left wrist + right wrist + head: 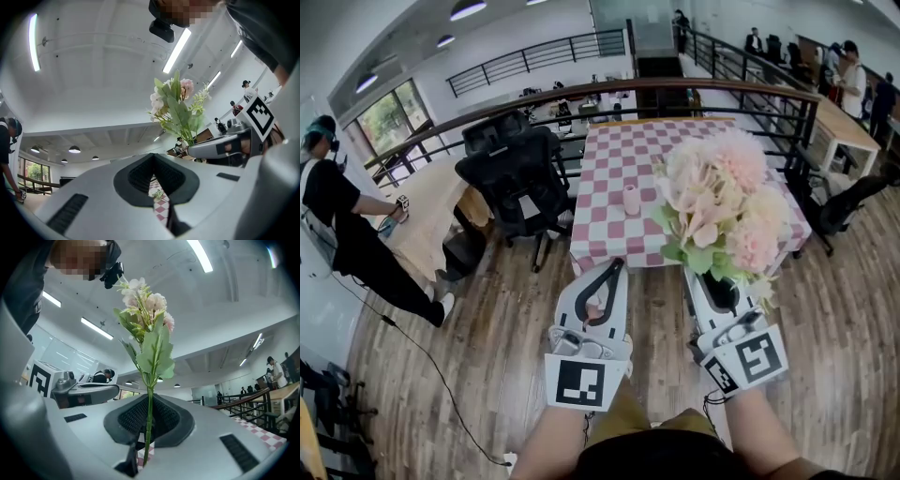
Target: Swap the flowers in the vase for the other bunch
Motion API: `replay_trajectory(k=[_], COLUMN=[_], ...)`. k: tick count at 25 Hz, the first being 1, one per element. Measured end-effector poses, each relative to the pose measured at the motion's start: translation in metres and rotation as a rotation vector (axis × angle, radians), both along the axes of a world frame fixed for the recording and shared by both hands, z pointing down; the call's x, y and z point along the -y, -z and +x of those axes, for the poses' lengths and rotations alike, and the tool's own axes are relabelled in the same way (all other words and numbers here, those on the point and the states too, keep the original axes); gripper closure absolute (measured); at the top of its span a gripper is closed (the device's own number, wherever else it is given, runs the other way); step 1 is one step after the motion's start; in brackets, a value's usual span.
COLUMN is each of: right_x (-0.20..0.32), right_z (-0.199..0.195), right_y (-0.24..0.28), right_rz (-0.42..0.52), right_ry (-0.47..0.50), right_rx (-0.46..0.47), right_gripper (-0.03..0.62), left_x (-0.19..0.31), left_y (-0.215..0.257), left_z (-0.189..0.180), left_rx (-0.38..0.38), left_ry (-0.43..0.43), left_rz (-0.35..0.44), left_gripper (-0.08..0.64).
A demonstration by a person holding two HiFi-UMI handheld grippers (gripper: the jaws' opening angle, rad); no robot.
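Observation:
My right gripper is shut on the green stem of a bunch of pale pink flowers, which stands upright above it. In the right gripper view the stem runs down between the black pads and the blooms rise overhead. My left gripper is shut with nothing in it, beside the right one, and its own view shows the bunch to its right. Both hang over the wooden floor just short of the pink-and-white checked table. On it stands a small pink vase, with no flowers that I can see.
A black office chair stands left of the table. A curved railing runs behind it. A person stands at the far left by a wooden table. A cable lies on the floor.

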State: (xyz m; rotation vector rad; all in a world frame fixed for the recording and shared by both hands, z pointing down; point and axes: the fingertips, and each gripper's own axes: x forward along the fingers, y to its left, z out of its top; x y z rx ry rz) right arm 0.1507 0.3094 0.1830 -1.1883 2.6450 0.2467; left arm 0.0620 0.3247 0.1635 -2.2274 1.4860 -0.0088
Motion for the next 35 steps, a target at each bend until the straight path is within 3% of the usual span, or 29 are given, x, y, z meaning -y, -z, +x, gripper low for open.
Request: replay_trajectory(k=[11, 15, 18, 21, 25, 30, 33, 35], right_x=[0.065, 0.103, 0.129, 0.151, 0.181, 0.222, 0.248, 0.265], right_z=[-0.040, -0.051, -0.057, -0.064, -0.071, -0.072, -0.076, -0.080], right_y=[-0.011, -0.015, -0.020, -0.026, -0.026, -0.030, -0.030, -0.029], right_rz=[0.007, -0.012, -0.030, -0.044, -0.055, -0.075, -0.087, -0.097], right_ry=[0.003, -0.019, -0.033, -0.039, -0.056, -0.084, -0.100, -0.104], right_rx=[-0.027, -0.028, -0.029, -0.044, -0.037, -0.026, -0.035, -0.033], right_gripper=[0.545, 0.545, 0.545, 0.545, 0.545, 0.545, 0.545, 0.545], left_x=[0.073, 0.109, 0.135, 0.158, 0.189, 0.230, 0.257, 0.276], left_y=[-0.013, -0.017, -0.024, -0.032, -0.038, -0.046, -0.048, -0.048], left_z=[-0.033, -0.044, -0.055, -0.063, -0.069, -0.067, -0.068, -0.071], left_rx=[-0.057, 0.040, -0.010, -0.005, -0.097, -0.061, 0.043, 0.059], left_ry=[0.000, -0.018, -0.026, -0.028, -0.065, -0.123, -0.160, -0.174], left_rz=[-0.029, -0.016, -0.047, -0.068, -0.112, -0.118, -0.109, -0.105], left_gripper=[0.552, 0.552, 0.552, 0.552, 0.552, 0.552, 0.551, 0.552])
